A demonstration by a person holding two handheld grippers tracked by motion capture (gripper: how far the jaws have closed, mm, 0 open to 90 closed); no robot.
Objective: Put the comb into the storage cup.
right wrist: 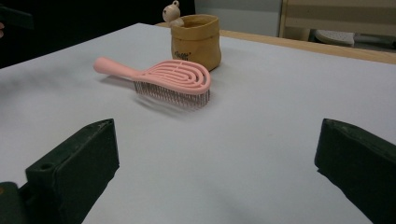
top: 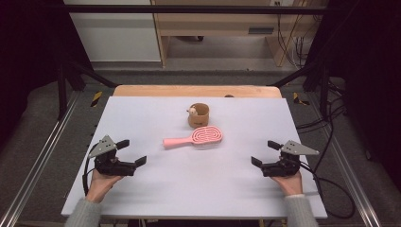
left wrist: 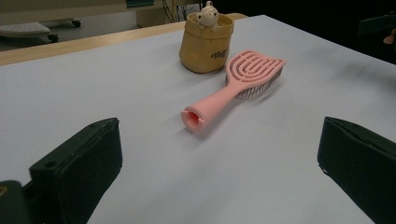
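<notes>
A pink hairbrush [top: 196,137] [left wrist: 238,81] [right wrist: 163,77] lies bristles down near the middle of the white table [top: 194,189], its handle pointing left. Just behind it stands a small tan pouch [top: 198,115] [left wrist: 206,44] [right wrist: 195,39] with a little bear figure [top: 192,111] [left wrist: 207,13] [right wrist: 173,11] at its rim. My left gripper [top: 131,152] [left wrist: 219,163] rests at the table's left, open, jaws wide and bare, aimed at the brush handle. At the table's right my right gripper [top: 264,152] [right wrist: 217,163] is open too, nothing between its jaws, facing the brush head.
The table has a wooden strip [top: 196,91] along its far edge. Metal rails [top: 42,151] run along both sides, with cables [top: 331,184] trailing at the right. Wooden furniture [top: 227,23] stands beyond the table on the floor.
</notes>
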